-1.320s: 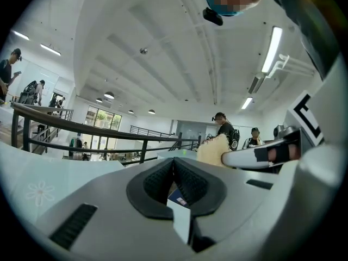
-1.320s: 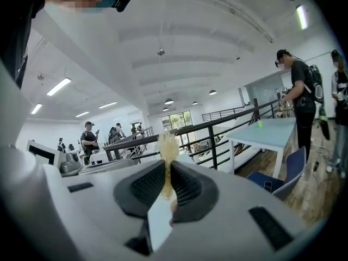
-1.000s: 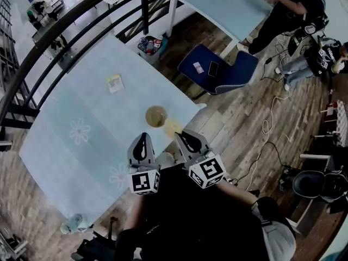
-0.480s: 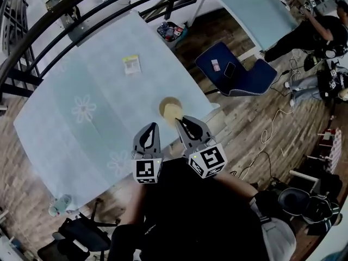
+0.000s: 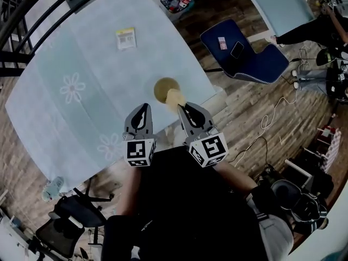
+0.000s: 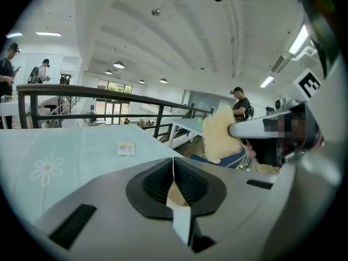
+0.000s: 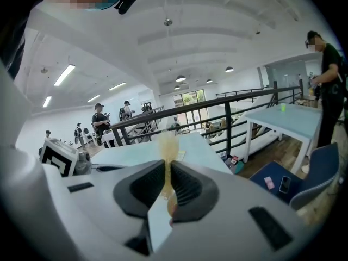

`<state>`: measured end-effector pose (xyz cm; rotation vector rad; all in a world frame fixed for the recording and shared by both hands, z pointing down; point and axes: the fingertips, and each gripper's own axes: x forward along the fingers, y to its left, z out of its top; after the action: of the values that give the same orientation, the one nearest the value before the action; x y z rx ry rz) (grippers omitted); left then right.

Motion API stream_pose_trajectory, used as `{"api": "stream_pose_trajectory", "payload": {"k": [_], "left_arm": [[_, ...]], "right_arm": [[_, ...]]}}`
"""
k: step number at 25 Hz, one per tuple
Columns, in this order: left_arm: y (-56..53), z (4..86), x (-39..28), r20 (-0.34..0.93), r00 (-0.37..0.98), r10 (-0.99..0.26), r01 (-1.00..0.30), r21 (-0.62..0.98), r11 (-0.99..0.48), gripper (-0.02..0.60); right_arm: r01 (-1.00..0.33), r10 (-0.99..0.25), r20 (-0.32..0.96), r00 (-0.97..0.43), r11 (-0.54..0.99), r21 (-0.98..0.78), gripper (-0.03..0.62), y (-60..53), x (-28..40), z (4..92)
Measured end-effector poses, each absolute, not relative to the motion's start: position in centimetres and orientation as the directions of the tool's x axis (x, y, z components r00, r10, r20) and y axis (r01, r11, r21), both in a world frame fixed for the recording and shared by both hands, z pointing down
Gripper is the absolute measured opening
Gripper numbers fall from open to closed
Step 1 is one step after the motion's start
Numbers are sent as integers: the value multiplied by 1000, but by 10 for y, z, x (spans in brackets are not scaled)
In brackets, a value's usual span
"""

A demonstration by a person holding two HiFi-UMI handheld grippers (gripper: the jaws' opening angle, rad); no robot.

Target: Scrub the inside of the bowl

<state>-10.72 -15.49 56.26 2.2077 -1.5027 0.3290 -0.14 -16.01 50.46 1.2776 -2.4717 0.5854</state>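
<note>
The bowl (image 5: 163,87) sits near the table (image 5: 98,64) edge, unheld; the left gripper (image 5: 142,109) hangs pinched together, empty; the right gripper (image 5: 183,109) clamps the sponge (image 5: 175,97); scrubbing could shove the bowl off.

Here's the pale blue table (image 5: 98,58) with white flower prints: a round tan bowl (image 5: 163,87) sits by its right edge, and a small yellow-and-white packet (image 5: 125,38) lies flat near the far edge.

The bowl (image 5: 165,88) is sitting mid-frame near the worktop's (image 5: 76,124) right edge, with the sponge (image 5: 175,97) overlapping its lower-right rim. A packet (image 5: 125,38) is lying upper left; a chair (image 5: 247,61) is standing off the worktop, upper right.
</note>
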Motion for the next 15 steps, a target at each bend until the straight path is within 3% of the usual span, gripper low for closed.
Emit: {"api": "stream_pose_trajectory", "payload": {"k": [15], "left_arm": [[-184,671,-77,609,429,-667,-901,341,-268,17]], "right_arm": [[-864,-709,495,-503,435,-255,38,-179,24,579]]}}
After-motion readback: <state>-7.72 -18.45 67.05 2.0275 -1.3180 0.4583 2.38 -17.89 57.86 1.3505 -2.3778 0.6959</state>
